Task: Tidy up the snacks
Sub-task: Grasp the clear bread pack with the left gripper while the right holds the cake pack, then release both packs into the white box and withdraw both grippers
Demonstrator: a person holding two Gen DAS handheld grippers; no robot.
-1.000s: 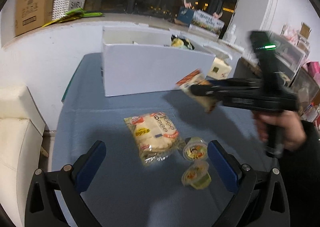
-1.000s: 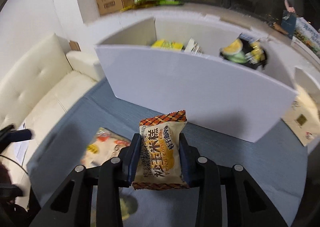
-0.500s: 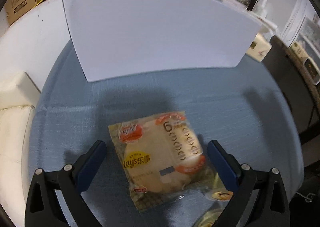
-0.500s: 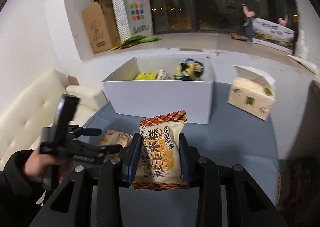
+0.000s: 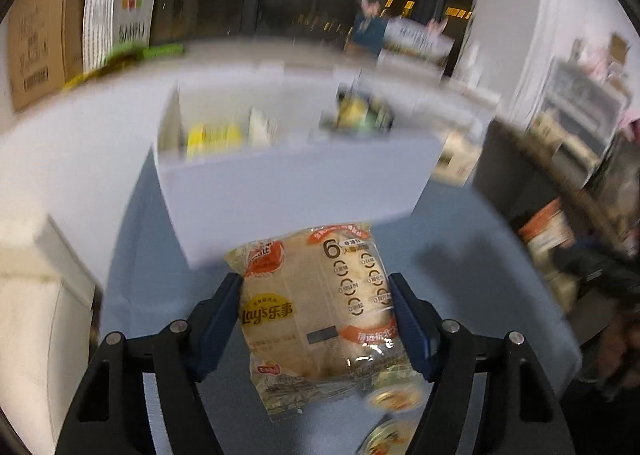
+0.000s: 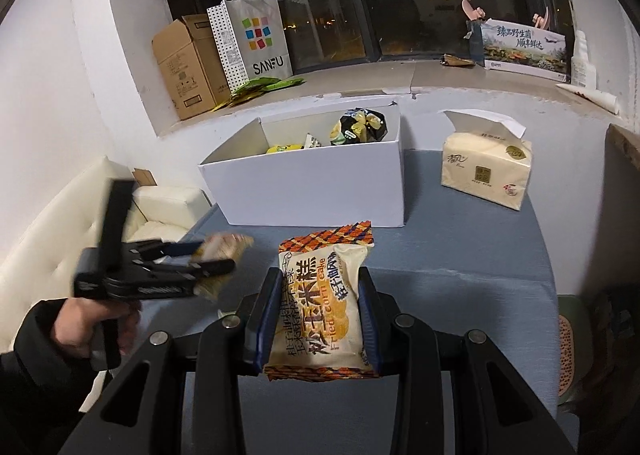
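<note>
My left gripper (image 5: 316,319) is shut on a Lay's chip bag (image 5: 316,303) and holds it above the blue table, in front of the white box (image 5: 296,195). It also shows in the right wrist view (image 6: 216,259), with the chip bag (image 6: 224,247) blurred in its fingers. My right gripper (image 6: 320,319) is shut on a fried corn cake packet (image 6: 324,303), held above the table short of the white box (image 6: 312,191). The box holds several snack packs (image 6: 360,127). Two jelly cups (image 5: 394,399) lie on the table below the chip bag.
A tissue pack (image 6: 486,171) stands right of the box. A windowsill behind holds a cardboard carton (image 6: 188,67), a SANFU bag (image 6: 256,43) and a printed box (image 6: 524,47). A white sofa (image 6: 80,223) is at the left. The blue table (image 6: 460,255) extends around the box.
My left gripper closed on the chip bag and lifted it off the table toward the box. My right gripper keeps the corn cake packet and has drawn back from the box.
</note>
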